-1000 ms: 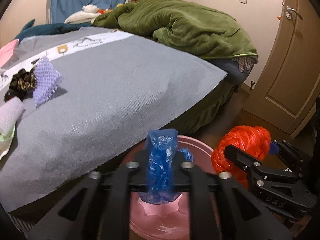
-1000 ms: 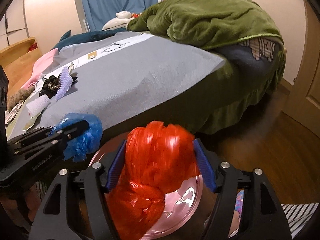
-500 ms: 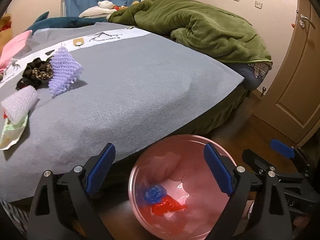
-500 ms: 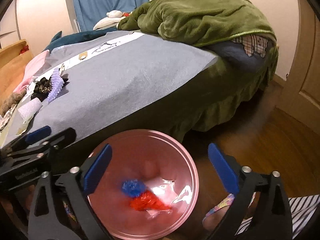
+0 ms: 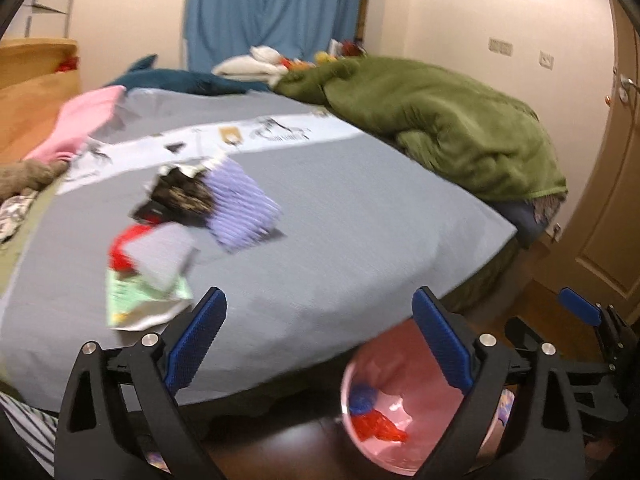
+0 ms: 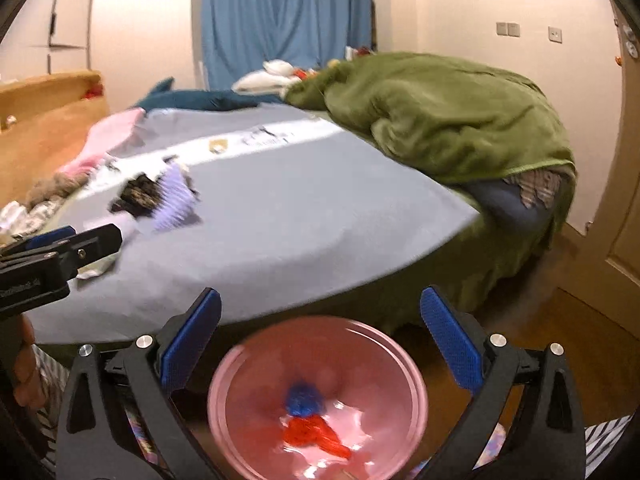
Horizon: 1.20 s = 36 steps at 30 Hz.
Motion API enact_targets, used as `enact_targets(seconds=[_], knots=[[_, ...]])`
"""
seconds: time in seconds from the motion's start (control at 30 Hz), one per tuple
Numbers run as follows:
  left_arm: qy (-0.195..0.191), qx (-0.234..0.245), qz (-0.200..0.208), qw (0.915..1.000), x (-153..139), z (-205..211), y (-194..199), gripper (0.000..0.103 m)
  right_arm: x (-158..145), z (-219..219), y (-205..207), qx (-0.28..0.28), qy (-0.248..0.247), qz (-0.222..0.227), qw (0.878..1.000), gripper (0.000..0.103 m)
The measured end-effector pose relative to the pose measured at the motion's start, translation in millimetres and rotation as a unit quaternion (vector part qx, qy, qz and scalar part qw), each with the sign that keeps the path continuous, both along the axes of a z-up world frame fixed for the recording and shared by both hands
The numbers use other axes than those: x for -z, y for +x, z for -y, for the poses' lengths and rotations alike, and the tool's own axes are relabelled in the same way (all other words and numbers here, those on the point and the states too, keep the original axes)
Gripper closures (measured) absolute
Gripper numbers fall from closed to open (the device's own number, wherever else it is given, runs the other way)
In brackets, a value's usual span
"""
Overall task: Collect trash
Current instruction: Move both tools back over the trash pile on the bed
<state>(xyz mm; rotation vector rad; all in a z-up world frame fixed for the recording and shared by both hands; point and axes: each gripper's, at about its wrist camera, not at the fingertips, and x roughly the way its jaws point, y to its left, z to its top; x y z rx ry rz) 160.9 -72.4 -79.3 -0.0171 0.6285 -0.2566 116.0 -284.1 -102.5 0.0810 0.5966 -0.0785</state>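
Crinkled plastic wads [image 6: 316, 436] in round pink bin [image 6: 224, 420]

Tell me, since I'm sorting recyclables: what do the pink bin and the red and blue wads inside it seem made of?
The pink bin looks like smooth, glossy plastic: its inner wall catches the light. The red wad and blue wad look like thin crumpled plastic bags, shiny and creased, though motion blur leaves that uncertain.
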Motion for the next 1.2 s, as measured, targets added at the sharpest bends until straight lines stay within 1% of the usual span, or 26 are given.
enact_targets(seconds=[0.13, 0.37, 0.47, 0.63, 0.87, 1.2], knots=[[-0.002, -0.022, 0.021, 0.9995, -15.3, -21.3, -8.6, 0.009, -16.1, -17.0, 0.3, -0.022, 0.024, 0.023, 0.999, 0.005], [0.014, -0.056, 0.062, 0.9964, -32.8, -49.9, -18.7, 0.009, -32.5, -49.2, 9.6, -0.091, 0.063, 0.038, 0.993, 0.005], [0.016, -0.068, 0.07, 0.9951, -36.3, -60.5, -19.4, 0.009, -37.8, -64.2, 11.0, -0.1, 0.049, 0.045, 0.993, 0.005], [0.011, -0.084, 0.07, 0.994, -36.1, -77.5, -15.9, 0.009, -44.7, -83.2, 14.6, -0.103, 0.014, 0.065, 0.992, 0.005], [0.006, -0.108, 0.065, 0.992, -32.9, -98.9, -8.7, 0.009, -44.3, -94.9, 25.2, -0.111, 0.006, 0.058, 0.992, 0.005], [0.004, -0.131, 0.059, 0.9896, -29.0, -116.5, 4.0, 0.009, -41.2, -109.9, 43.0, -0.121, 0.0, 0.056, 0.991, 0.005]])
